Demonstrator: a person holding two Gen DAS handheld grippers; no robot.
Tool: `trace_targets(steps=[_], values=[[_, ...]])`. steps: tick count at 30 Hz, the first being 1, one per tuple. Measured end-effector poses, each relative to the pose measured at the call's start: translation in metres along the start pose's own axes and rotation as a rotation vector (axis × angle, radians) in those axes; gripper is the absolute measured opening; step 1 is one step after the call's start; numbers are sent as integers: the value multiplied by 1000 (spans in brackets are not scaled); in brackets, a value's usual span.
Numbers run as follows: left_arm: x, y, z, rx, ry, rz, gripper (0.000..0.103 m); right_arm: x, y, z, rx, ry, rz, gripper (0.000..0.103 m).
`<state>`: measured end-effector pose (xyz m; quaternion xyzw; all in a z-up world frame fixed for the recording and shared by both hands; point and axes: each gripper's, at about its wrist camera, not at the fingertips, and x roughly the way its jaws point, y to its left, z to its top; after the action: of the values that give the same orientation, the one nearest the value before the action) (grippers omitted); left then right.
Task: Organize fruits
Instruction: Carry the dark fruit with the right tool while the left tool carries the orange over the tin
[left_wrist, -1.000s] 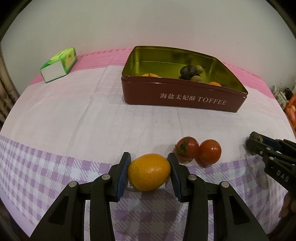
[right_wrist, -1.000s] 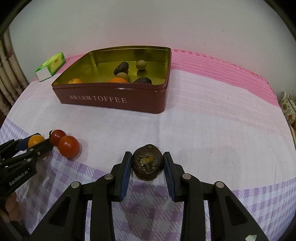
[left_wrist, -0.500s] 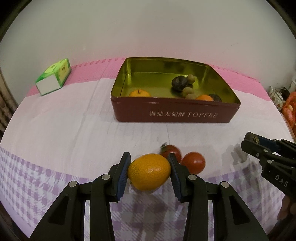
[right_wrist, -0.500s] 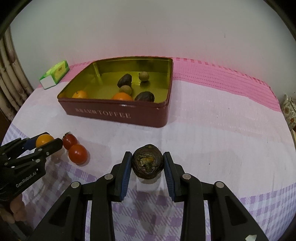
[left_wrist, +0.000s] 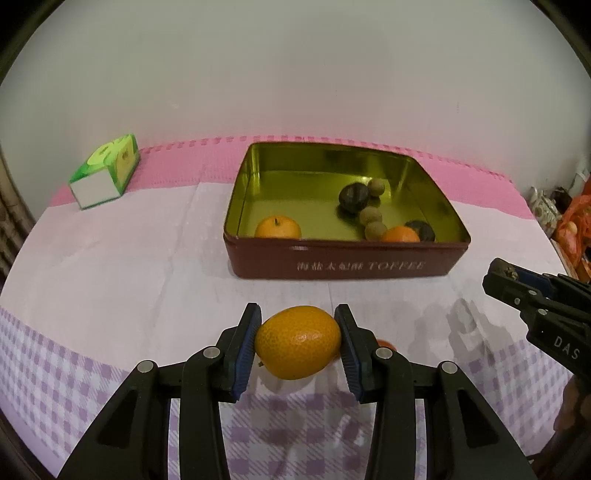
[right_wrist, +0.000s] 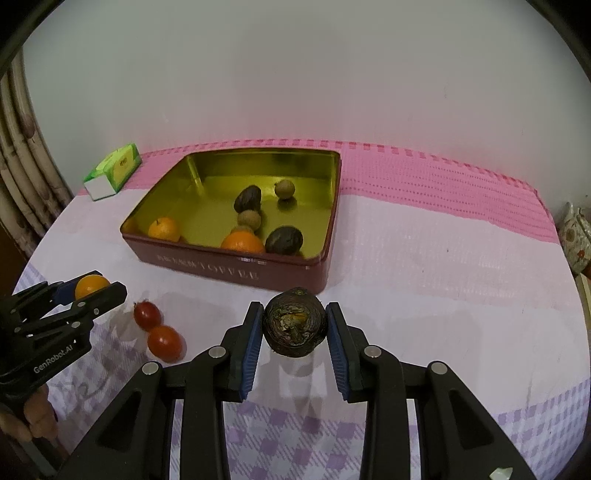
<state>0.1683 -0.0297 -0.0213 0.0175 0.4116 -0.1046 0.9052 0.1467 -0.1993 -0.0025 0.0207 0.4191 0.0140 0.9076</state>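
Surface (right_wrist: 424, 258): a big table with a soft pink, white and purple cloth on it. Fruit can roll a bit on the cloth.
Tin (left_wrist: 343, 264): a big red tin, gold inside, open on top. It looks hard and stiff. It already has two orange fruits, two dark fruits and some little brown balls inside. I think the held fruits go in here, set down low so they do not bang on the metal.
Left tool (left_wrist: 298, 345): its two blue pads press on the orange fruit, one on each side. It is closed on it and holds it up off the cloth, in front of the tin.
Right tool (right_wrist: 294, 324): closed tight on the dark fruit, which it holds up near the tin's front corner.
Orange fruit (left_wrist: 297, 341): small, egg-shaped, with bumpy shiny skin. It looks light and a bit soft. Too hard a squeeze could squash it. The wide middle is the best place to hold.
Dark fruit (right_wrist: 295, 322): round, brown and wrinkly. It looks light with a firm shell, so it may not slip much.
Tomatoes (right_wrist: 164, 341): two little red ones lie close together on the cloth. They look smooth, slippery and easy to burst, so they need a gentle grip.
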Motion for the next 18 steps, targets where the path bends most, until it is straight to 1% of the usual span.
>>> trace_targets(steps=[10, 18], values=[[-4, 8, 28, 5, -41, 3, 42, 1, 10, 25, -45, -34, 9, 31], [6, 8, 55, 8, -56, -10, 42, 12, 13, 42, -57, -39, 15, 31]])
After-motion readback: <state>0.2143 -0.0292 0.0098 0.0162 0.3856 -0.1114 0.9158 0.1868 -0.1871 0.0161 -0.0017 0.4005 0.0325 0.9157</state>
